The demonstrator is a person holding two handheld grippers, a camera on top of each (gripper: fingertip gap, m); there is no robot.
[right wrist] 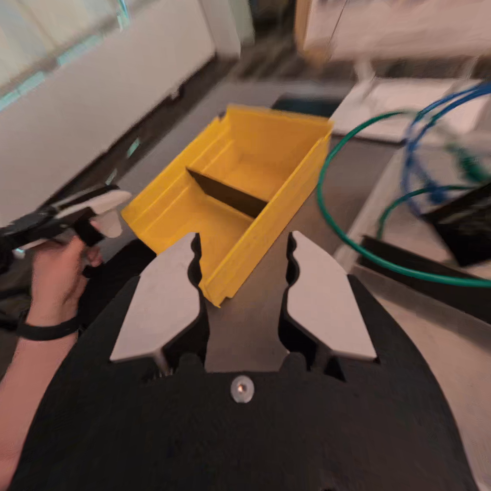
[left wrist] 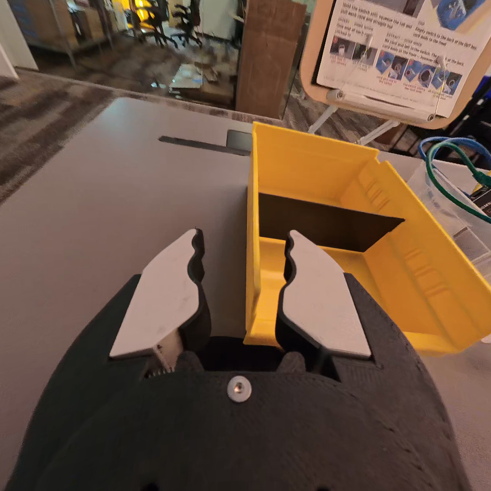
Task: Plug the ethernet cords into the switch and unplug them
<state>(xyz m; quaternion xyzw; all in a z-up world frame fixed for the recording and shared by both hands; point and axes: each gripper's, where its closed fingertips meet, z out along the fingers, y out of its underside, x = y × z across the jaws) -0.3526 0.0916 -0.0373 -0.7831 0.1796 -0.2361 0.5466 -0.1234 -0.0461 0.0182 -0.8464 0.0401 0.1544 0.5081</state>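
In the right wrist view, the left gripper (right wrist: 106, 212) sits at the left edge, its state unclear. At centre, the right gripper (right wrist: 243, 235) gapes released and empty before a divided yellow plastic bin (right wrist: 292, 170). Green and blue ethernet cords (right wrist: 321, 196) loop at right, reaching a blurred black switch (right wrist: 467, 225).

In the left wrist view, the left gripper (left wrist: 243, 232) is likewise released and empty.

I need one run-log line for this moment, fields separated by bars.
left hand-held gripper: open, empty | right hand-held gripper: open, empty | yellow bin: empty, on table | green cord: untouched
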